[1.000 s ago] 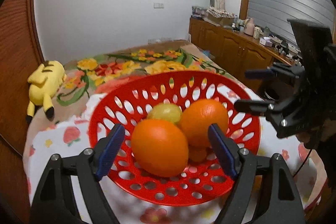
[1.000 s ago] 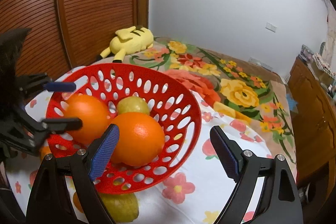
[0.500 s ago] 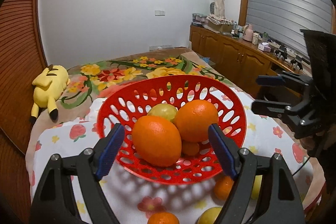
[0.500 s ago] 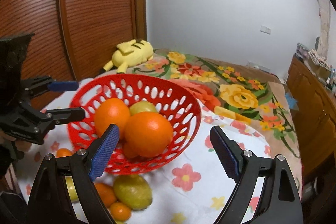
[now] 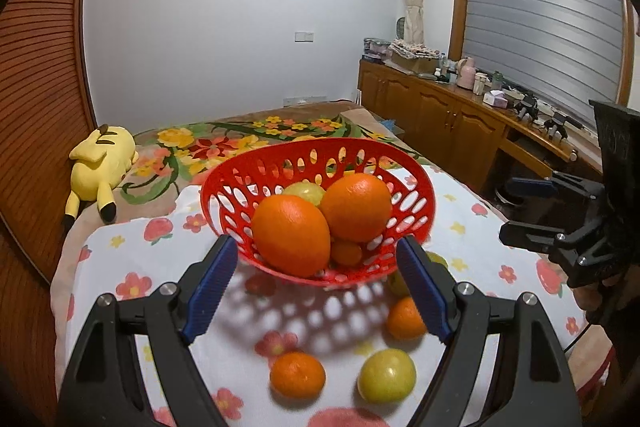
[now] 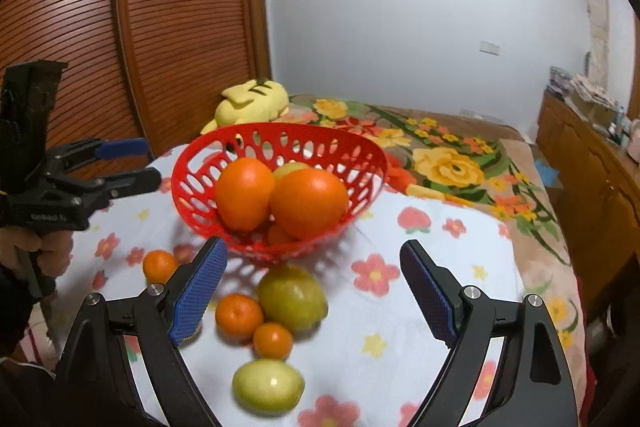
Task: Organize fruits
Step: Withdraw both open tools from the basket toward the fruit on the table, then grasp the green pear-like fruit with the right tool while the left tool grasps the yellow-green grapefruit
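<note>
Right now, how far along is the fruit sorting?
Partly done. The red basket already holds two large oranges, a yellow-green fruit and a small orange. Nothing is in hand: the left gripper and right gripper are both open and empty. Left on the cloth: three small oranges and two yellow-green fruits.

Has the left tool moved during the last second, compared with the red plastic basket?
Yes. The left tool has pulled back and up from the red perforated plastic basket: the basket now looks smaller and farther, and loose fruit before it has come into view.
</note>
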`<state>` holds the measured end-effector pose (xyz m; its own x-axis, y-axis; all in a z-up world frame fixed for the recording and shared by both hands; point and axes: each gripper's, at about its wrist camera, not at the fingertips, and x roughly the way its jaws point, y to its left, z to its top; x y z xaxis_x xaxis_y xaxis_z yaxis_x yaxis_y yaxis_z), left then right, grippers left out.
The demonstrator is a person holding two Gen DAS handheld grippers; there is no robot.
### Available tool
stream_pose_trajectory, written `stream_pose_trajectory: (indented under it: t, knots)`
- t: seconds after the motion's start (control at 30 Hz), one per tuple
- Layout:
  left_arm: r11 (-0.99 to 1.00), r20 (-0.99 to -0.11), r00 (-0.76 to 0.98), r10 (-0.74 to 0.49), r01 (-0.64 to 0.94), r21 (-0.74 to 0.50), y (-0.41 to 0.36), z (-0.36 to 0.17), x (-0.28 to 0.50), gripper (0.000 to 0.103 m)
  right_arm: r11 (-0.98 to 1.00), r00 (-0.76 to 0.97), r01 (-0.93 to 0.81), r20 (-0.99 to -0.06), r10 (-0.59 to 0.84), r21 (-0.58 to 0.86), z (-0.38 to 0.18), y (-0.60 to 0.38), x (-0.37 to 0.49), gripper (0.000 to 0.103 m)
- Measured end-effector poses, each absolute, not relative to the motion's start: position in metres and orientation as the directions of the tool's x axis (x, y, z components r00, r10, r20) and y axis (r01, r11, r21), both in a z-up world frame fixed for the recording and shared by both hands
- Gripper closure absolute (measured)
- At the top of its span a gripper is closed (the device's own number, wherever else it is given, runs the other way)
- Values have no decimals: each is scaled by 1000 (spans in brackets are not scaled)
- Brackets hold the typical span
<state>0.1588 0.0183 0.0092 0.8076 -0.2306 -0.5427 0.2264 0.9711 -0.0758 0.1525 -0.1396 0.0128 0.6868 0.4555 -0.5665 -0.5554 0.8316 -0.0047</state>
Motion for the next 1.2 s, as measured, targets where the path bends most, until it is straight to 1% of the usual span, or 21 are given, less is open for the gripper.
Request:
stream_pose_trajectory:
  t: [0.47, 0.9, 1.2]
  knots:
    - [971, -567, 790, -234, 221, -93, 19, -8, 120, 21, 857, 691, -512, -561, 455, 65, -8, -148, 107, 13]
    - [962, -618, 738, -272, 232, -147, 7, -52, 121, 21, 870, 657, -477, -608, 446, 124, -53, -151, 102, 14]
    - [957, -642, 711, -287, 246, -155, -3, -65, 124, 21, 870, 622, -476, -651, 435, 127, -75, -141, 108, 23]
